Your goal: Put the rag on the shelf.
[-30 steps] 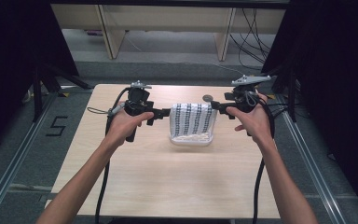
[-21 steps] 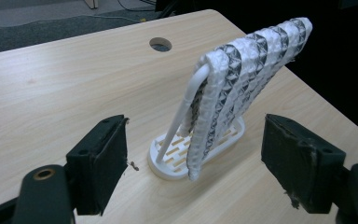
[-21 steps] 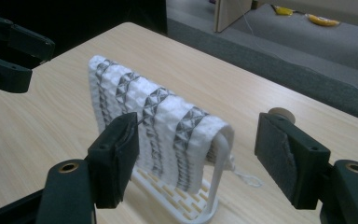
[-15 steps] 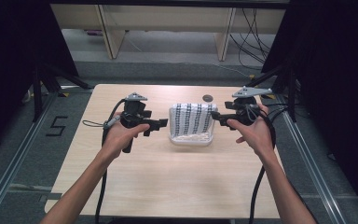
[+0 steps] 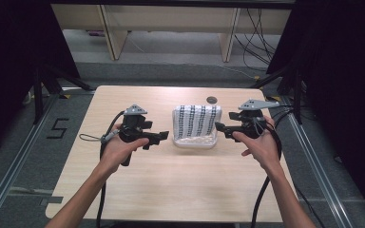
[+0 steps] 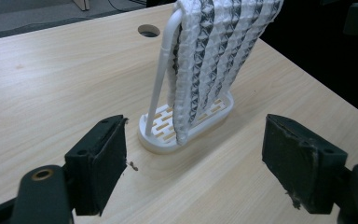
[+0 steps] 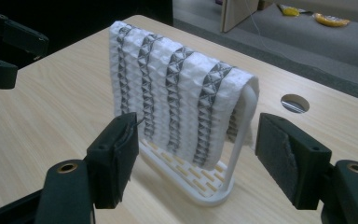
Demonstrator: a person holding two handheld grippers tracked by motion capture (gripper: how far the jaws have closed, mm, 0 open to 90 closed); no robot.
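— While both forearms reach in from the near edge, how are the hands set?
— They sit level over the wooden table point(image 5: 171, 180), one on each side of the white rack point(image 5: 195, 141). The left gripper point(image 5: 163, 136) points right at it, the right gripper point(image 5: 218, 127) points left at it.
— Any writing?
— A black "5" point(image 5: 58, 128) on the floor left of the table; no other writing can be read.
— And the jaws?
— The left gripper view shows its pads point(image 6: 106, 163) spread wide with bare table between them. The right gripper view shows the same wide gap, nothing held or touched.
— Where's the cloth?
— The striped white towel point(image 5: 196, 121) hangs over the rack's hoop, mid-table, near the round hole point(image 5: 212, 100), just short of both grippers.
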